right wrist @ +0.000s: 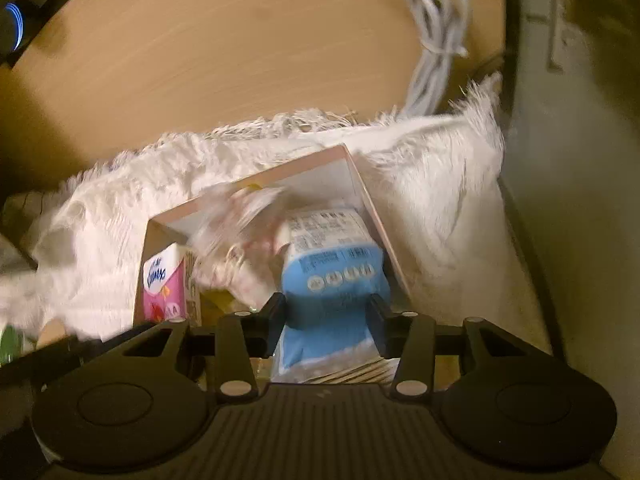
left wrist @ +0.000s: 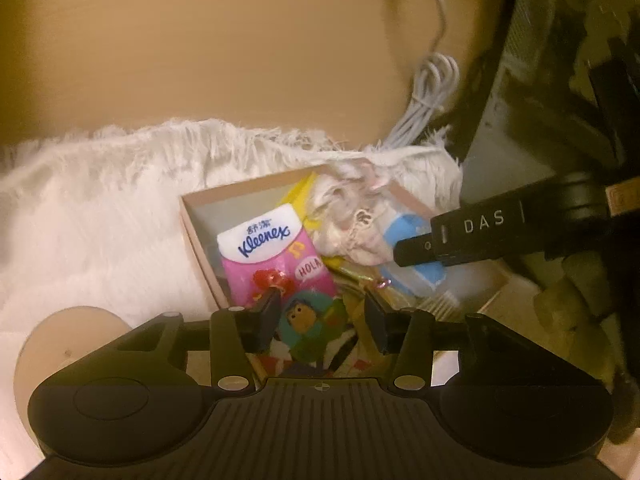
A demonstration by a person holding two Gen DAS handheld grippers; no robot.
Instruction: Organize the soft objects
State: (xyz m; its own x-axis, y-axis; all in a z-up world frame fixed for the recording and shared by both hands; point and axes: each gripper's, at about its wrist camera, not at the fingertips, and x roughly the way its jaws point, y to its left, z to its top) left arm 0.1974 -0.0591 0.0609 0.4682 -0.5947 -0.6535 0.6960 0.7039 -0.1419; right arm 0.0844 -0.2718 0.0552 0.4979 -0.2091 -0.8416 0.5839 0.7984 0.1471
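Note:
A shallow cardboard box (left wrist: 192, 236) lies on a white fluffy rug (left wrist: 100, 216). In it are a pink Kleenex tissue pack (left wrist: 272, 256), a crumpled white cloth bundle (left wrist: 352, 224) and a blue-and-white tissue pack (left wrist: 412, 276). My left gripper (left wrist: 322, 312) is open, its fingers on either side of the pink pack's near end. My right gripper (right wrist: 326, 316) is shut on the blue tissue pack (right wrist: 332, 272); its black finger (left wrist: 460, 236) also crosses the left wrist view. The box (right wrist: 360, 184), pink pack (right wrist: 166, 284) and blurred cloth (right wrist: 240, 220) show in the right wrist view.
The rug (right wrist: 432, 200) lies on a wooden table (left wrist: 200, 48). A coiled white cable (left wrist: 428, 96) sits beyond the rug, also in the right wrist view (right wrist: 436, 40). A round wooden disc (left wrist: 60, 344) lies at the near left. Dark furniture stands at the right.

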